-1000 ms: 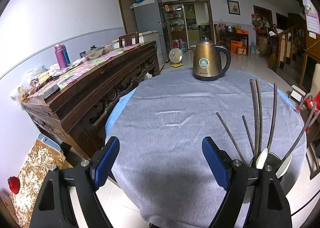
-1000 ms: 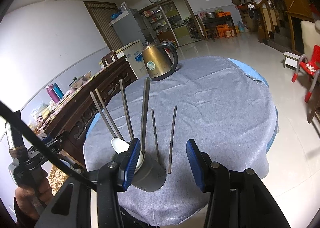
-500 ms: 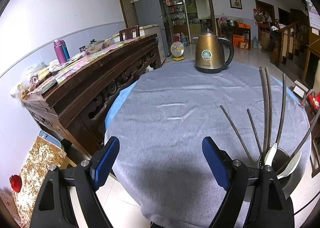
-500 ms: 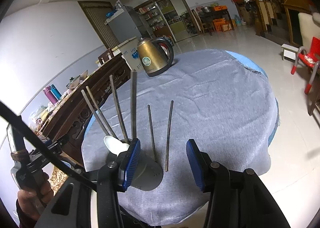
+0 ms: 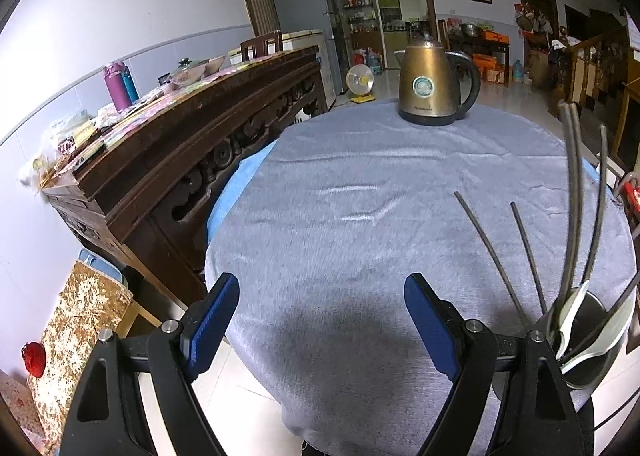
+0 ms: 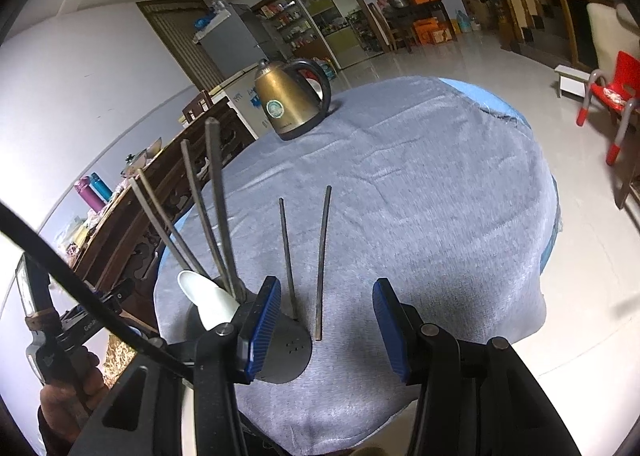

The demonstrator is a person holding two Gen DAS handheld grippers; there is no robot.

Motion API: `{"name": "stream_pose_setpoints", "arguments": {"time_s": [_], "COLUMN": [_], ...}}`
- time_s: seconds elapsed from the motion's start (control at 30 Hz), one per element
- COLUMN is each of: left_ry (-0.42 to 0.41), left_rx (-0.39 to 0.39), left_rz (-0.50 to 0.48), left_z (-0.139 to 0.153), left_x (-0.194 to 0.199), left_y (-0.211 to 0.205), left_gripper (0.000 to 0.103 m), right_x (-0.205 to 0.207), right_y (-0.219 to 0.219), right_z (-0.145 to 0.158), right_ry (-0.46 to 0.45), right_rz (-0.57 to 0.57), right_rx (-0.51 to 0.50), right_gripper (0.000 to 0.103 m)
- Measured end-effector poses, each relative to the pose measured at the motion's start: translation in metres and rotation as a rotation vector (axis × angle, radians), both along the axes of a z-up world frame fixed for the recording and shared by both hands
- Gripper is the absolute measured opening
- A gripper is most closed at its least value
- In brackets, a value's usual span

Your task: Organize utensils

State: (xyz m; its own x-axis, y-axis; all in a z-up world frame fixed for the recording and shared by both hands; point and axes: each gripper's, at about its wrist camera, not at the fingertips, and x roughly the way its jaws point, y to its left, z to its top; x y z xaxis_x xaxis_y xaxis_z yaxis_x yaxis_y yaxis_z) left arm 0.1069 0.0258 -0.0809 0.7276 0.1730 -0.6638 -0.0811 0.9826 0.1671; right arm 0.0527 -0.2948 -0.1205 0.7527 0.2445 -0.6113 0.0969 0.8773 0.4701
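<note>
From the left wrist, the left gripper [image 5: 320, 320] gapes wide over bare cloth [image 5: 360, 196], holding nothing. The holder [image 5: 596, 360] sits at the table's right edge with two white spoons [image 5: 572, 314] and several chopsticks already in it; two chopsticks [image 5: 492, 252] lie loose beside it, so I judge the job mostly done.

From the right wrist, the right gripper [image 6: 322, 320] stands half open and empty, above those two loose chopsticks [image 6: 322, 256]. Here the holder [image 6: 286, 352] shows four upright sticks and one spoon [image 6: 208, 302]. One kettle [image 6: 292, 100] stands far off.
</note>
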Motion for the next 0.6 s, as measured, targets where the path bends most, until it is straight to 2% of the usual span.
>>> {"name": "stream_pose_setpoints", "arguments": {"time_s": [0.6], "left_ry": [0.081], "left_rx": [0.000], "left_rz": [0.024], "left_z": [-0.028], "left_x": [0.033], "left_y": [0.008], "left_gripper": [0.085], "right_x": [0.034], "right_y": [-0.008], "right_z": [-0.025], "right_ry": [0.086], "right_rz": [-0.020], "right_rx": [0.022], "right_gripper": [0.051]}}
